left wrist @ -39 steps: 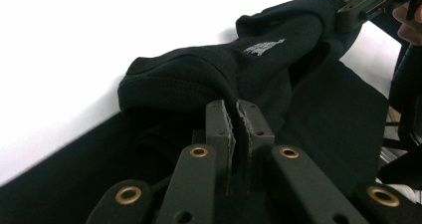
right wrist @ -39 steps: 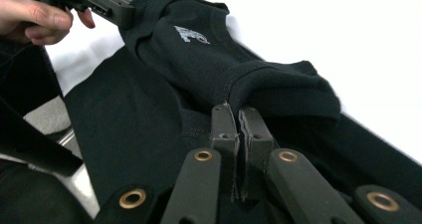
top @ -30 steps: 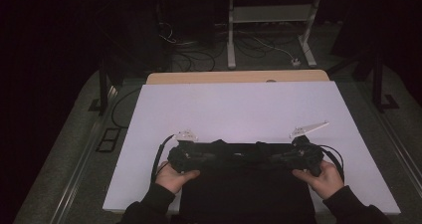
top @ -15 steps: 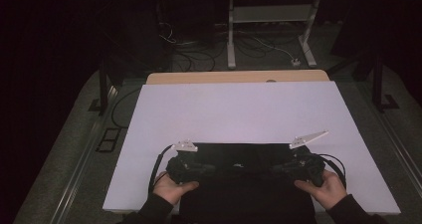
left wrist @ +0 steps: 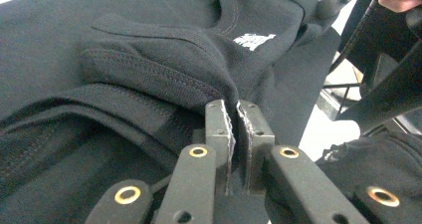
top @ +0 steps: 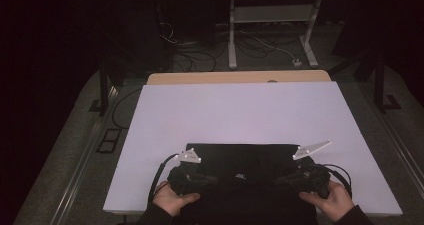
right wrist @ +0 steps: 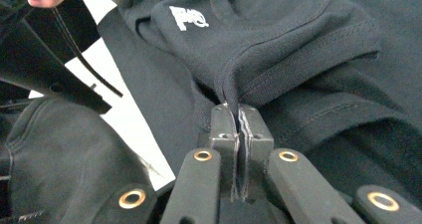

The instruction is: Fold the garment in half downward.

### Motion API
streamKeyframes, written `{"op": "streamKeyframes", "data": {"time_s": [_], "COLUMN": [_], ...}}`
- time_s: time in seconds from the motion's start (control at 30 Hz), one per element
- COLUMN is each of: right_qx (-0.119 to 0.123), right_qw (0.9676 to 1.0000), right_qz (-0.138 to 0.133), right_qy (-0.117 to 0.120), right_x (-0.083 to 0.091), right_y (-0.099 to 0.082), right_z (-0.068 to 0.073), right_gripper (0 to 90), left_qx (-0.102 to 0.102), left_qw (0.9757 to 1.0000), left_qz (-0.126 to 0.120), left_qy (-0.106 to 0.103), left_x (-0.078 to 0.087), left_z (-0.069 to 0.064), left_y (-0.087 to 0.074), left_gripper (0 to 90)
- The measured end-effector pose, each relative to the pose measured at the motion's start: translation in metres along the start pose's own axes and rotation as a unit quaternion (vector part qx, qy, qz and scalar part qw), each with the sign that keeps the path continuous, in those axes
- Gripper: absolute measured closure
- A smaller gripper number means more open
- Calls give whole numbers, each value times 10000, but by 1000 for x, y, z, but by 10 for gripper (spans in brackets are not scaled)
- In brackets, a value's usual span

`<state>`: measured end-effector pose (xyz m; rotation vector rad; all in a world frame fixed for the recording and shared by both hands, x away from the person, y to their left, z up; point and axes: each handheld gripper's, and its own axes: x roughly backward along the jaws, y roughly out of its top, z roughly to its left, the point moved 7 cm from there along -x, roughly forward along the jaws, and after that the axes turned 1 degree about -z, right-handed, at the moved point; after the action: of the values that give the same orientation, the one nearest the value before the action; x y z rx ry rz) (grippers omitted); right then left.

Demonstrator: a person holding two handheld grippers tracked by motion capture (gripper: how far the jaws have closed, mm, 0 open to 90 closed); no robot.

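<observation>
A black garment [top: 240, 167] with a small white logo [top: 241, 175] lies at the near edge of the white table top [top: 240, 110]. My left gripper [top: 200, 177] is shut on a fold of the black garment [left wrist: 164, 79], its jaws pinching the stitched fabric edge at the tips [left wrist: 236, 109]. My right gripper [top: 290, 177] is shut on another fold of the same garment [right wrist: 278, 50], cloth squeezed between its fingertips [right wrist: 240, 112]. A hand holds each gripper near the table's front edge. The white logo [left wrist: 254, 40] sits between the two grips, and it reads upside down as the logo [right wrist: 188, 18] in the right gripper view.
The white table top stretches far ahead of the garment. A wooden board edge [top: 240, 77] runs along its back. Beyond stand a metal frame [top: 270, 20] and floor cables [top: 200, 50]. A dark sleeve [right wrist: 59, 159] lies near the right gripper.
Both hands and grippers have drawn back toward the near edge of the table, pulling the black garment with them. The grips on the cloth are unchanged.
</observation>
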<state>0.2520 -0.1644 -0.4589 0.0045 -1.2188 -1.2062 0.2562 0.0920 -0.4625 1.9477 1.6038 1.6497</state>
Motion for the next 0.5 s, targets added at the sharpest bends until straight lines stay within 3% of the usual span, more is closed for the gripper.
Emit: {"op": "streamKeyframes", "data": {"time_s": [0.5], "right_qx": [6], "right_qw": [9997], "right_qz": [237], "right_qy": [112], "right_x": [-3], "right_y": [-17], "right_z": [11], "right_gripper": [852], "left_qx": [12], "left_qw": [9991], "left_qz": [408], "left_qy": [-58], "left_x": [-1], "left_z": [-13], "left_y": [-20], "left_gripper": [832]}}
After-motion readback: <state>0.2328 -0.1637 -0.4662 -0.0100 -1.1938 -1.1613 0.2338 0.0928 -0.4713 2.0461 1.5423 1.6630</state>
